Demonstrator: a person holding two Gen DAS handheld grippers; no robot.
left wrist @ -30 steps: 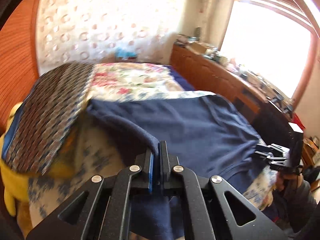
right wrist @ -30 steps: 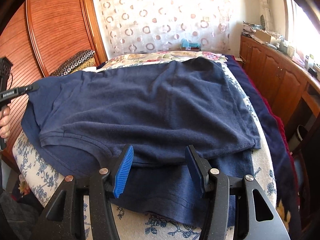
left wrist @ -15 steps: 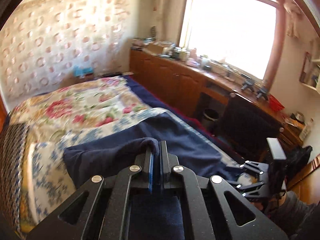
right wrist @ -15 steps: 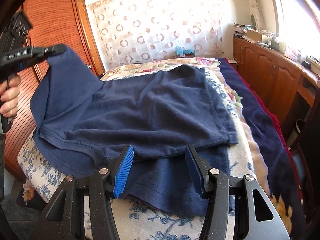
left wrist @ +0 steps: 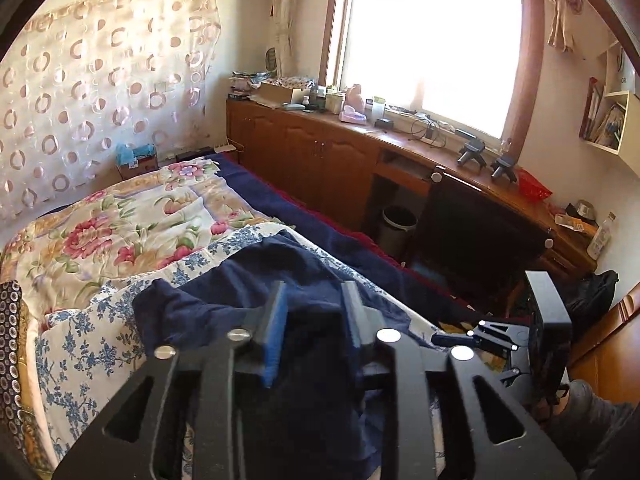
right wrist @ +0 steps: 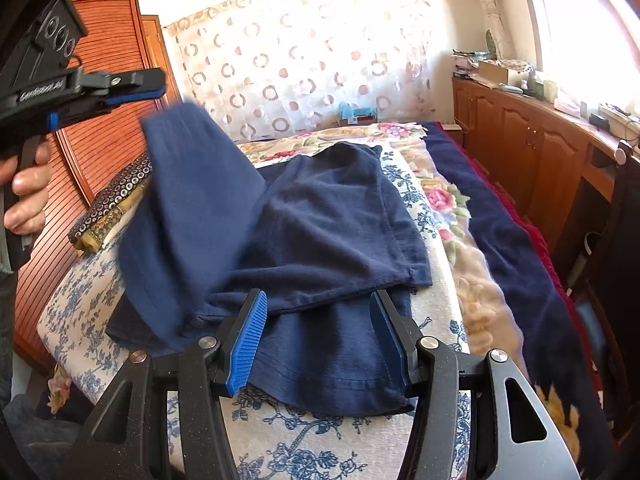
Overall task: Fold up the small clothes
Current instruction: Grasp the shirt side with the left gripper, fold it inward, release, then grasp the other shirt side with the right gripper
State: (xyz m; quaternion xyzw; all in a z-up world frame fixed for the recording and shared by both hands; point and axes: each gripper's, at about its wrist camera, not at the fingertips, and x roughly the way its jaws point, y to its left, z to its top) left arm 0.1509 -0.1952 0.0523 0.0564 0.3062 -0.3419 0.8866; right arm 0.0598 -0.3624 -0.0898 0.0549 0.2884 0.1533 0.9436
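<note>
My left gripper point(right wrist: 156, 82), upper left, has just been opening, nothing between its jaws, above the falling navy cotton shirt point(right wrist: 320, 220); my right gripper point(right wrist: 318, 344) gapes empty, patterned cushion point(right wrist: 116, 200) beside the shirt.

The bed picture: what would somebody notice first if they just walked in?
Probably the dark blue shirt spread over the flowery bedspread, with one side flopping over in mid-air on the left. Just above that flap is the left claw, held by a hand; its jaws have just been opening and the cloth is no longer pinched. The right claw is open over the shirt's near hem, and a big bright window glows past the bed.
</note>
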